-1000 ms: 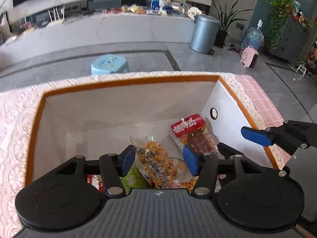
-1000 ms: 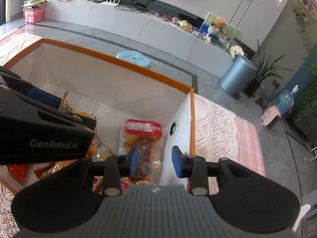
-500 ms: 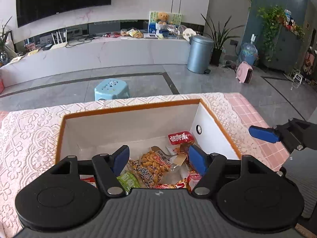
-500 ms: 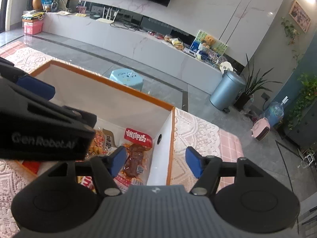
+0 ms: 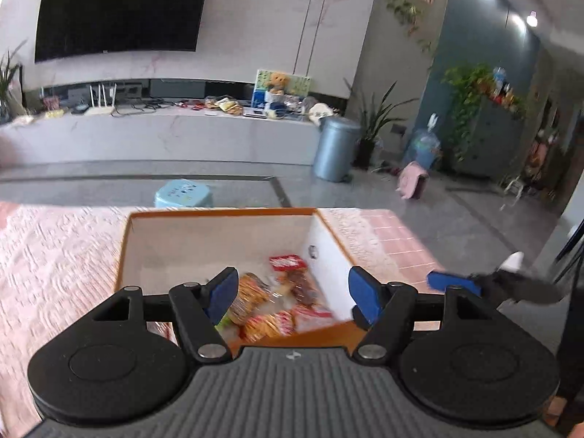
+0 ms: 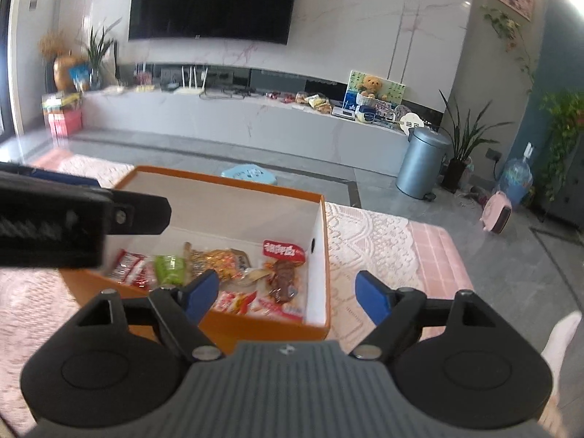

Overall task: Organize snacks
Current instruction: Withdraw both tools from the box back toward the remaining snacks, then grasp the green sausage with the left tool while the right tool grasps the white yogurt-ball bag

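An orange-rimmed white box [image 5: 219, 213] sits on the pink lace tablecloth; it also shows in the right wrist view [image 6: 226, 182]. Several snack packets lie inside: a red-topped packet [image 6: 284, 250], a green packet [image 6: 168, 268], a red-and-white packet [image 6: 126, 266] and an orange nut packet [image 5: 252, 290]. My left gripper [image 5: 292, 294] is open and empty, raised above the box's near side. My right gripper [image 6: 284, 294] is open and empty, above the box's near right corner. The left gripper's body [image 6: 54, 226] shows at the left of the right wrist view.
The table [image 6: 401, 248] carries the lace cloth and ends beyond the box. On the floor behind stand a blue stool [image 5: 182, 193], a grey bin [image 5: 334, 148], a pink object [image 5: 412, 180] and plants. A long white counter [image 6: 237, 120] runs along the wall.
Both grippers have risen and drawn back from inside the box, and their jaws have opened wider. The box now looks smaller and lower in both views.
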